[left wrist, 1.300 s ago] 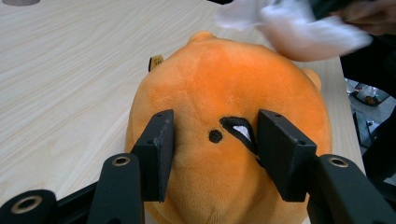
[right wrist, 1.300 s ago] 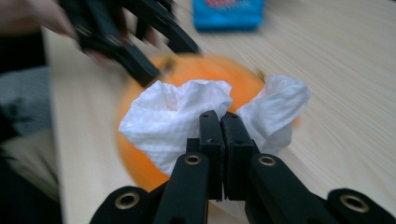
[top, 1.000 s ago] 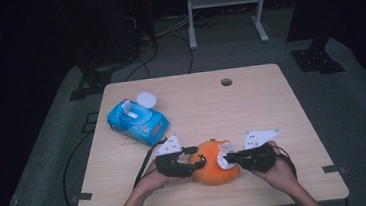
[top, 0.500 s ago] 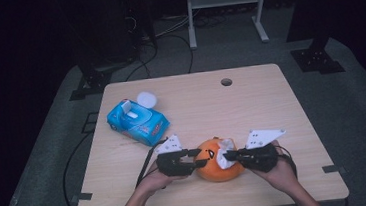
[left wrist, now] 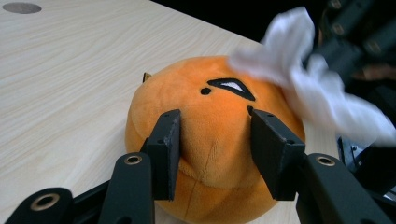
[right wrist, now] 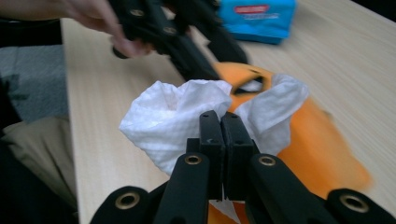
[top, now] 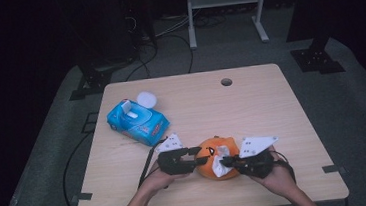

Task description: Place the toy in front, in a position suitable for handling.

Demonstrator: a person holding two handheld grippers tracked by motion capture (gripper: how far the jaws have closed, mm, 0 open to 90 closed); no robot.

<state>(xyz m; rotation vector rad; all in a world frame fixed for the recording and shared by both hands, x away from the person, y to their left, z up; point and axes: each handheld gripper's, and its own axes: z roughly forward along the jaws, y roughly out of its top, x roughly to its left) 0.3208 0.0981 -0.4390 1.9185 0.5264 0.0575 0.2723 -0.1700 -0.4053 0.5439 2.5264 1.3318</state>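
Observation:
An orange plush toy with a stitched face lies on the wooden table near its front edge. My left gripper comes at it from the left. Its jaws have just been closing and now press into the toy's sides. From the right, my right gripper is shut on a crumpled white tissue. The tissue rests against the plush by its face, beyond the closed fingertips of the right gripper. In the left gripper view the tissue is blurred.
A blue pack of wipes with its flap up lies at the left middle of the table. A small white round lid sits just behind it. A cable hole is near the far edge. Dark floor and stands surround the table.
The left jaws have narrowed onto the plush. The right gripper has shifted slightly with the tissue against the toy.

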